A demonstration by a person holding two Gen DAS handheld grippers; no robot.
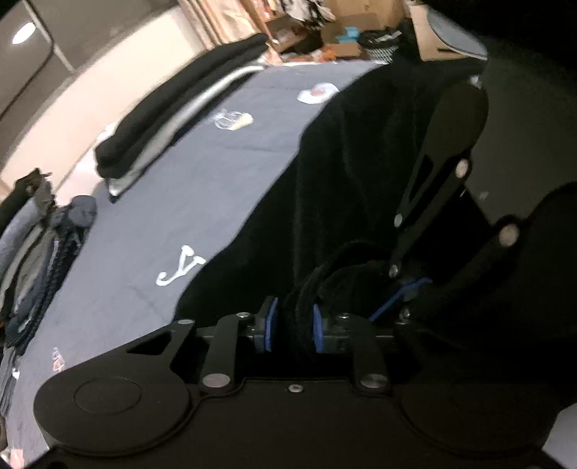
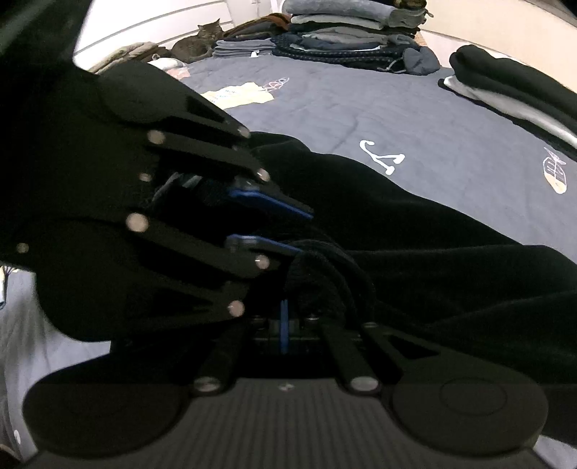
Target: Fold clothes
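Left wrist view: the left gripper (image 1: pixel 295 323) has a bunched, ribbed edge of the black garment (image 1: pixel 346 173) pinched between its two blue pads (image 1: pixel 268 324). From that pinch the garment spreads forward and right over the grey-blue bedspread (image 1: pixel 202 202). The right gripper (image 1: pixel 407 292) enters from the right, its tips at the same bunched edge, close beside the left one. One garment is in hand. One folded stack (image 1: pixel 169 130), black over light grey, lies at the far side of the bedspread.

Right wrist view: the right gripper (image 2: pixel 284 324) has its blue pads pressed together on the black garment (image 2: pixel 414 231), which lies dark, soft and creased across the bedspread (image 2: pixel 360 104). The left gripper (image 2: pixel 285 231) comes in from the left, clamped on the same edge. Several stacks of folded clothes (image 2: pixel 346 32) stand at the far edge. One cat (image 2: pixel 198 41) lies beside them.
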